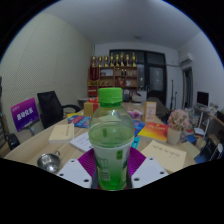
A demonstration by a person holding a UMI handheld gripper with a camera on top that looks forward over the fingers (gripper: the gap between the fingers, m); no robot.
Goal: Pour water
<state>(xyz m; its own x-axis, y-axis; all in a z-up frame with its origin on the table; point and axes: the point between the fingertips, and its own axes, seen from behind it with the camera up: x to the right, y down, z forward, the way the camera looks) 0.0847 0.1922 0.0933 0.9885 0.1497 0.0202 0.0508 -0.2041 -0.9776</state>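
Note:
A clear plastic bottle with a green cap and a green label stands upright between my fingers, raised above the table. My gripper is shut on the bottle: the purple pads press its lower body from both sides. The bottle's base is hidden below, between the fingers. Left of the fingers a small metal bowl rests on the wooden table.
Papers, colourful books and boxes litter the table beyond the bottle. A black office chair stands at the left by a purple sign. A shelf of bottles lines the back wall.

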